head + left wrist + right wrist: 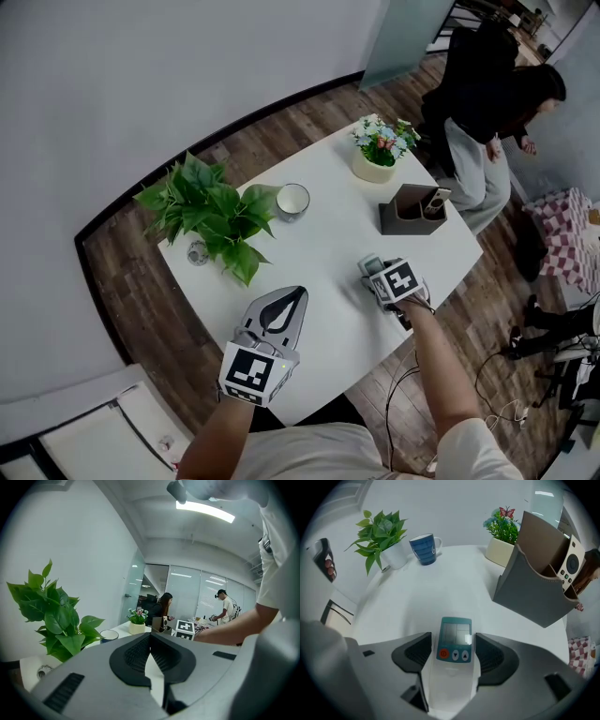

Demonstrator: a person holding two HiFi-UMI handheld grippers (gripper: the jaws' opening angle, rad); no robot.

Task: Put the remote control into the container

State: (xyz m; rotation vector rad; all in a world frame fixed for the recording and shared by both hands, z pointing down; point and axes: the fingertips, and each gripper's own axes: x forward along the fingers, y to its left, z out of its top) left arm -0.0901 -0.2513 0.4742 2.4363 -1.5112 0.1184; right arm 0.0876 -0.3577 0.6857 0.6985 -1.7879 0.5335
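Our right claw (pixel 453 644) stands spread wide around the remote control (pixel 452 672), which lies flat on the white surface (pixel 440 588); our left claw (pixel 150 637) is closed and empty; farther off stand the grey container (pixel 525 592), a blue mug (pixel 424 549) and a leafy plant (pixel 382 531); beyond lie the wood floor (pixel 131 281) and a person (pixel 487 94) by the far corner.

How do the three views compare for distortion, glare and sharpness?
Head view: sharp, evenly lit, skirting board bowed. Left gripper view: strong fisheye, dark corners, ceiling light blown out. Right gripper view: dark rim, small glare on the remote control screen.
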